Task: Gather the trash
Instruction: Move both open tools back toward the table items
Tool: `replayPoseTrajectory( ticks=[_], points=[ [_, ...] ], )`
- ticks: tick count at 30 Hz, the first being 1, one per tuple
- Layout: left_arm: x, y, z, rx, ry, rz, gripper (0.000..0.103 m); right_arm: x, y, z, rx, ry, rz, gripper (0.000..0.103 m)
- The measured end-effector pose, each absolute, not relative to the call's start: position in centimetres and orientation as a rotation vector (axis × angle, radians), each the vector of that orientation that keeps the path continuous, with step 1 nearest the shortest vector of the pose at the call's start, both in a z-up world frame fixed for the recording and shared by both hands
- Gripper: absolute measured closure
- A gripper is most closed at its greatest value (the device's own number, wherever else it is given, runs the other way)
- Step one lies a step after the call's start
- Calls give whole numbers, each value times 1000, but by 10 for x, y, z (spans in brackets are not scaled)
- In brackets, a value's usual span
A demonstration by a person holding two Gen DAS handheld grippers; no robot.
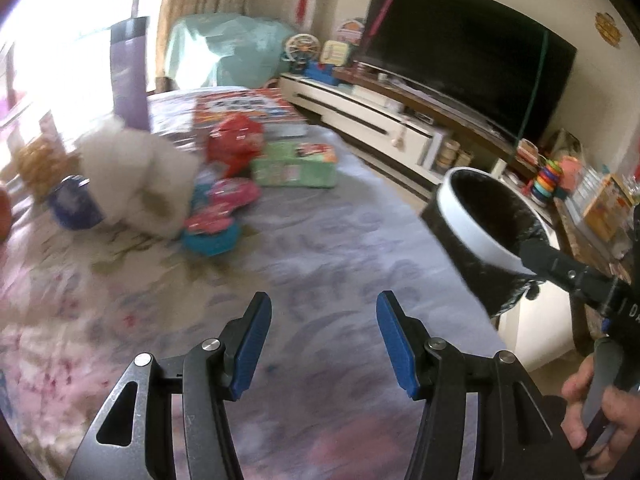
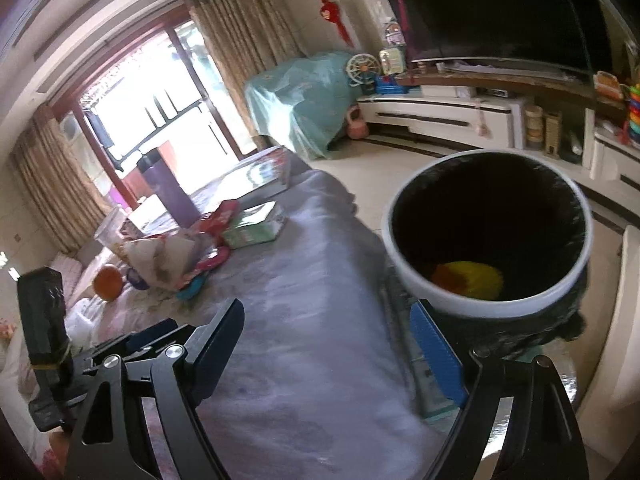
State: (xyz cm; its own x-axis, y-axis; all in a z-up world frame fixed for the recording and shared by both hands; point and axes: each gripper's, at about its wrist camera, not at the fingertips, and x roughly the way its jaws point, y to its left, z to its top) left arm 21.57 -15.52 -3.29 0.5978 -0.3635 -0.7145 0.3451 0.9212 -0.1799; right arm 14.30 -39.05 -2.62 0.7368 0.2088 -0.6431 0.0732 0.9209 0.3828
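Grey, pink-flowered cloth covers the counter [image 1: 320, 248], which fills the lower left of both views. Left gripper [image 1: 323, 340] hangs over bare cloth at the bottom of its frame, jaws apart with nothing between them. Right gripper [image 2: 332, 354] also has its jaws spread wide and released, empty, over the counter's edge. Just beside its right finger stands the trash bin [image 2: 486, 236], white-rimmed with a black liner, at centre right; a yellow and orange scrap [image 2: 468, 280] lies at its bottom. Clutter sits in the upper left of the left wrist view: a crumpled white paper [image 1: 136, 184], red wrappers [image 1: 236, 140], a green box [image 1: 296, 164] and pink-lidded teal cups [image 1: 216, 228], all blurred. A hand [image 1: 600, 404] shows at lower right
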Motion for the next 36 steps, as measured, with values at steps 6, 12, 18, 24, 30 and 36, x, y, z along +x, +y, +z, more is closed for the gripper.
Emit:
replayPoseTrajectory(
  ticks=[6,12,18,24,30,36],
  points=[
    [202,-122,-30,-60,832,-353,49,149,-363,-27,377,745,122,16],
    [195,-99,-29,-86,833,-303,49,156,-336,-28,334,744,153,16],
    [196,-70,-26,-102,837,-264,49,167,-310,-32,303,765,197,16],
    [205,-50,-21,-118,835,-221,49,182,-282,-41,284,807,234,17],
    [220,-26,-23,-138,837,-194,49,198,-259,-48,290,820,254,18],
    [246,-8,-27,-149,842,-184,49,219,-245,-52,310,833,256,25]
  ],
)
